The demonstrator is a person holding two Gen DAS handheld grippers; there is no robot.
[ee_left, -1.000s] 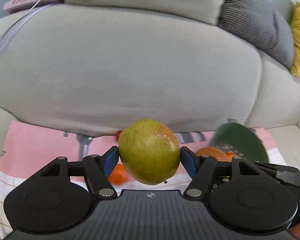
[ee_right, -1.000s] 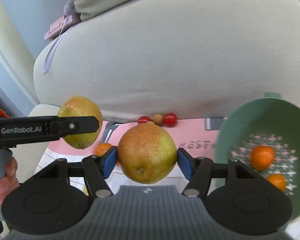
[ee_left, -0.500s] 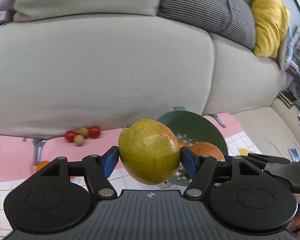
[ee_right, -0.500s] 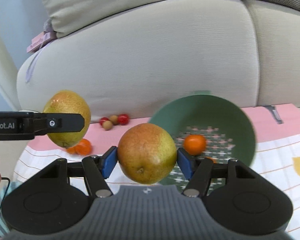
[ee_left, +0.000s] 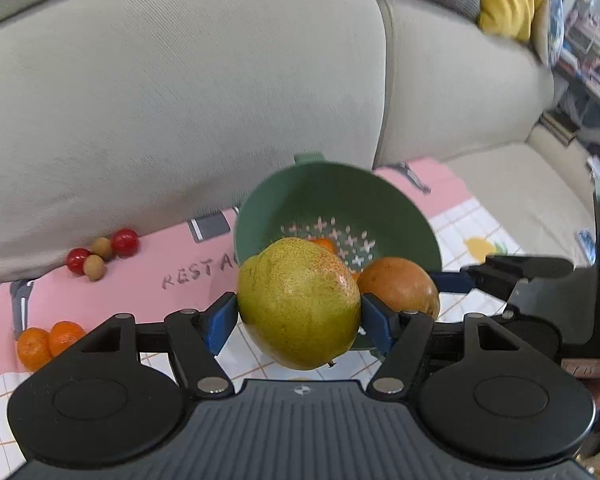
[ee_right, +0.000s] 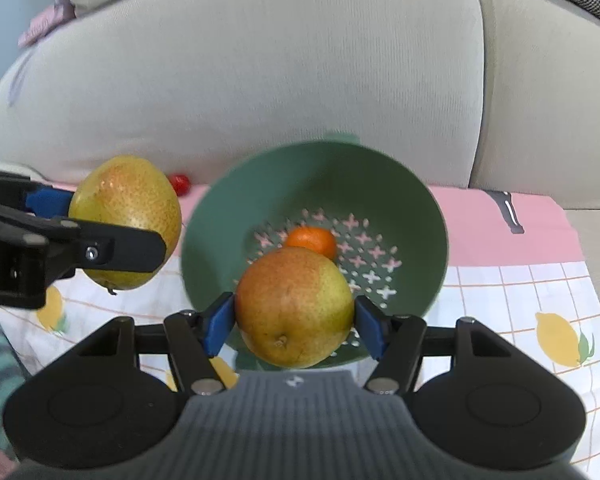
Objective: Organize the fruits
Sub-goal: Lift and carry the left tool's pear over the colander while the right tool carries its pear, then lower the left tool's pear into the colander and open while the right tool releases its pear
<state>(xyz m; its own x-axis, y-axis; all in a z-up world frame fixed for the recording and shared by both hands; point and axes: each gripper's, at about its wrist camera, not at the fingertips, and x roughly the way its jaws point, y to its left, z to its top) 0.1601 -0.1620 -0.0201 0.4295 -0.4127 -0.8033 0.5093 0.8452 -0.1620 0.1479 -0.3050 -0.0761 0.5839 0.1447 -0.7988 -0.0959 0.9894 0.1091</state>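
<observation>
I am gripping a greenish pear (ee_left: 298, 304) between my left gripper's (ee_left: 298, 320) pads and a redder pear (ee_right: 294, 306) between my right gripper's (ee_right: 294, 316) pads, both clamped firm. The green colander (ee_right: 416, 208) is sitting just ahead of and below both jaws, one mandarin (ee_right: 312, 240) inside. I am judging it best to lower each pear in turn, avoiding the mandarin, releasing low.
</observation>
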